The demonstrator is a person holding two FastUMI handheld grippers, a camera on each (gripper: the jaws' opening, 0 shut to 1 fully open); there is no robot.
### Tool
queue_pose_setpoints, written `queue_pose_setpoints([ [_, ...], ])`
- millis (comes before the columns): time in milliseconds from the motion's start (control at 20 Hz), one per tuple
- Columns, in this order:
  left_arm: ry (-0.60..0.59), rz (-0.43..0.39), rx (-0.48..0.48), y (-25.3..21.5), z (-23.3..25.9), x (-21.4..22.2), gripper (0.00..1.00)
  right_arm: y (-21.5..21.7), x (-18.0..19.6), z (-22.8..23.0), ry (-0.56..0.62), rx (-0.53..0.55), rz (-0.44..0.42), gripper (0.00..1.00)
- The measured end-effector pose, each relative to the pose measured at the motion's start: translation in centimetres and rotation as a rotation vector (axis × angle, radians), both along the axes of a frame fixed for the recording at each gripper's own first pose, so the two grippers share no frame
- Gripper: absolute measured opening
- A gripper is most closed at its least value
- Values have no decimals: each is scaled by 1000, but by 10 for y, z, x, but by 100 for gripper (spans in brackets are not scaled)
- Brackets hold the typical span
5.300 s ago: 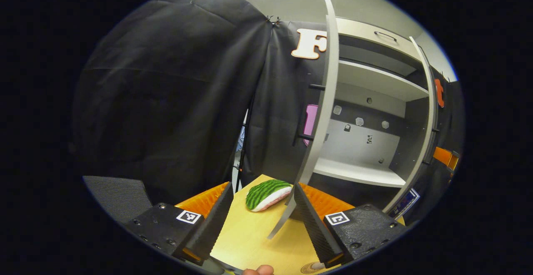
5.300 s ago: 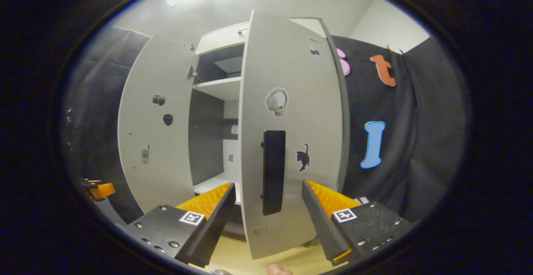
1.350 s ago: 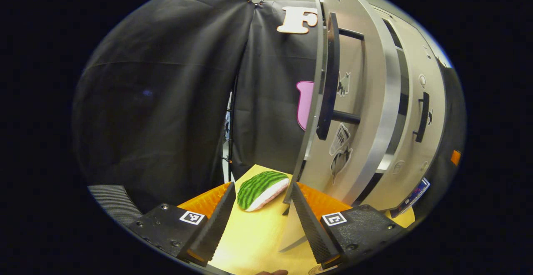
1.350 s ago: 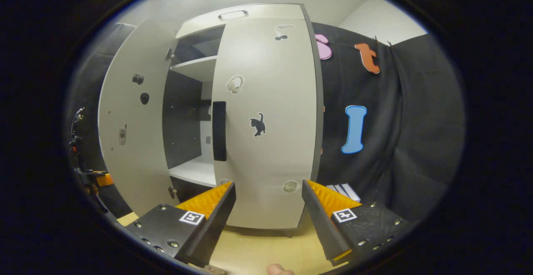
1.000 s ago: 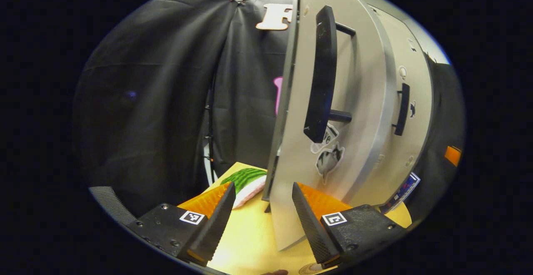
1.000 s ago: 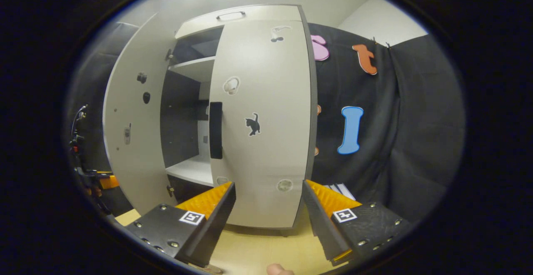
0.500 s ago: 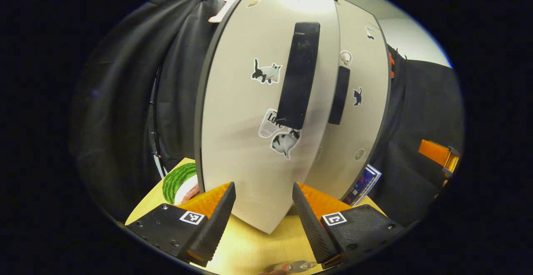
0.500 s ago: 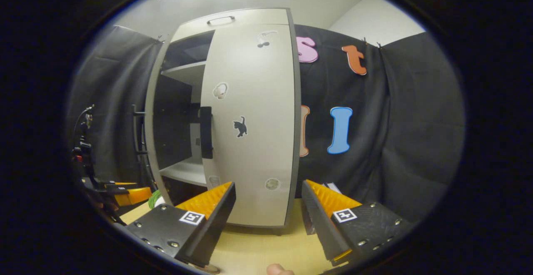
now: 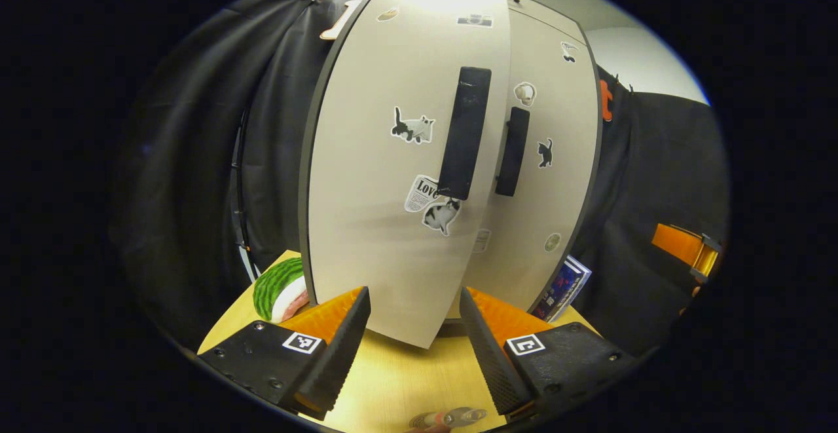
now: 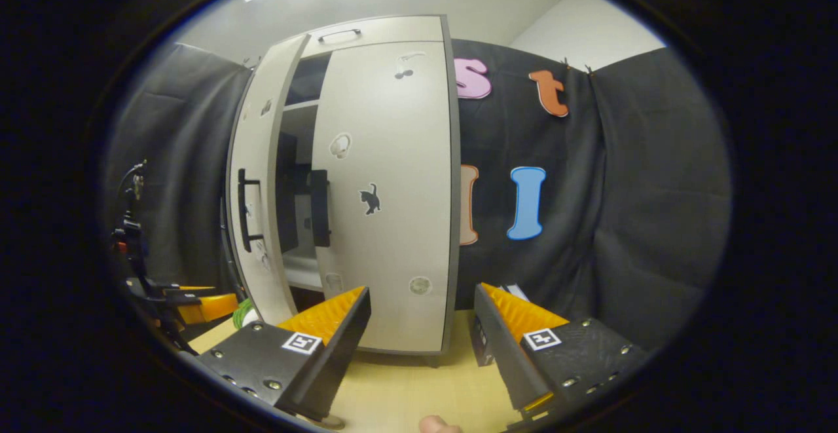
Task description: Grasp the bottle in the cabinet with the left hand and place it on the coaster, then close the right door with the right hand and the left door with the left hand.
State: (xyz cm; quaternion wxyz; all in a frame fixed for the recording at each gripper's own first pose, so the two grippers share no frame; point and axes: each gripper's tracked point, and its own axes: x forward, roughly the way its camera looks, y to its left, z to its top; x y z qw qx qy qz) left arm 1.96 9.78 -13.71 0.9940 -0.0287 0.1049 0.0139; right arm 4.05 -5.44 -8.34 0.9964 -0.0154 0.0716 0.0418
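Left door [image 9: 366, 177] ajar — right door [image 10: 386, 190] shut.

Left door [image 9: 373, 177]: smooth pale laminate-looking panel, slight sheen up top, dark edge band. Its handle [image 9: 464, 133] matt black, probably plastic. Paper-like cat stickers [image 9: 412, 125] flat on it. Right door [image 10: 386, 190]: same satin finish, handle [image 10: 319, 207] matt black. Table [image 9: 406, 380]: light wood grain, smooth, faintly glossy. Booth wall [image 10: 628, 190]: matt black cloth, creased. Watermelon-patterned thing [image 9: 278, 282] looks soft, maybe plush; too small to tell. Left gripper's fingers [image 9: 344, 341]: ribbed, rough-textured faces.
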Motion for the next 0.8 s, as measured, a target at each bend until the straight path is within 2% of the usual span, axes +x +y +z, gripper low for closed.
queue_pose_setpoints([
  [800,-23,12,52,5,9,-24,87,14,-17,-3,3,-21,35,93],
])
